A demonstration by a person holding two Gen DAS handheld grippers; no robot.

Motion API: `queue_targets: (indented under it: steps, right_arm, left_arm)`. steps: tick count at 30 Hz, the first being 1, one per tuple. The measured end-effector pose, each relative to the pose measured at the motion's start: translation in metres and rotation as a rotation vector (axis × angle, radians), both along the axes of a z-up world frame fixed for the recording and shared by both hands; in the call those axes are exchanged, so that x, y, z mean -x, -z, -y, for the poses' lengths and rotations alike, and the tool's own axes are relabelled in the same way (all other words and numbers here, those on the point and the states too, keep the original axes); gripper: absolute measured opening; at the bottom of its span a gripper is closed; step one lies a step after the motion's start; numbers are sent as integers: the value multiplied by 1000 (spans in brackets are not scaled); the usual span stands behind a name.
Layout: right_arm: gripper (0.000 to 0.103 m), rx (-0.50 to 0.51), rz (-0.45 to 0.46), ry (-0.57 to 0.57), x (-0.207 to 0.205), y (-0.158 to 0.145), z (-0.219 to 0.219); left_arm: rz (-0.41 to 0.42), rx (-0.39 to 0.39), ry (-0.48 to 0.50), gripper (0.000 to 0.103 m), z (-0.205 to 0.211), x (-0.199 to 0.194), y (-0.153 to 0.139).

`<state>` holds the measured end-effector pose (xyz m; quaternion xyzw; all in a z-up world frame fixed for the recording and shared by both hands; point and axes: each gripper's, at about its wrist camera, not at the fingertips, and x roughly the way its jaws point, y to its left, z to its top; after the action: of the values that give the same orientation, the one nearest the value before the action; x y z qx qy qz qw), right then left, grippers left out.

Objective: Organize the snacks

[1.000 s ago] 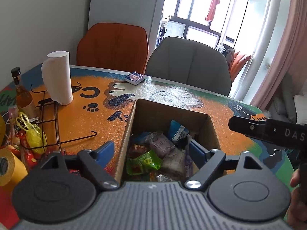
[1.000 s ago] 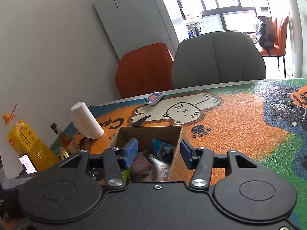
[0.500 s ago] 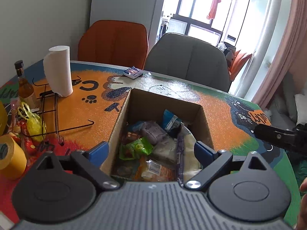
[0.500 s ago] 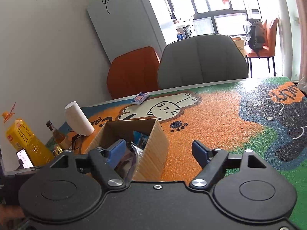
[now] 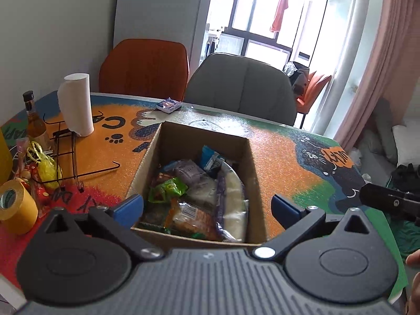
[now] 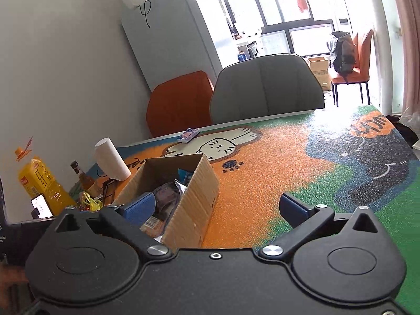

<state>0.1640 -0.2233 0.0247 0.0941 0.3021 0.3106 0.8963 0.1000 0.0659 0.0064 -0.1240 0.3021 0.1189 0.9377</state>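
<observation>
A cardboard box packed with snack packets is seen on the counter, just ahead of both cameras. The left hand-held gripper is spread wide and opening, its blue pads flanking the box's near corners without pressing on them; the right hand-held gripper is likewise wide and opening, one pad over the box's near end, the other above bare mat, nothing held. The packets are judged light, soft and crinkly, with slippery film, so a pinch at a sealed edge would probably serve best; the box walls look stiff but thin. Open counter lies to the box's right. On its left a wire rack, paper towel roll, bottle and tape roll crowd the space.
</observation>
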Motion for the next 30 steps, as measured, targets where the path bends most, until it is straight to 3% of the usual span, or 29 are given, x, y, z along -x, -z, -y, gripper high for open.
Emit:
queue_targets:
  steps: [15, 30]
  right_arm:
    - [103, 8, 53, 76, 51, -17, 44]
    - [103, 24, 115, 49, 85, -35, 78]
  left_arm:
    - [75, -57, 68, 103, 35, 51, -24]
    - [102, -109, 91, 103, 64, 88, -41]
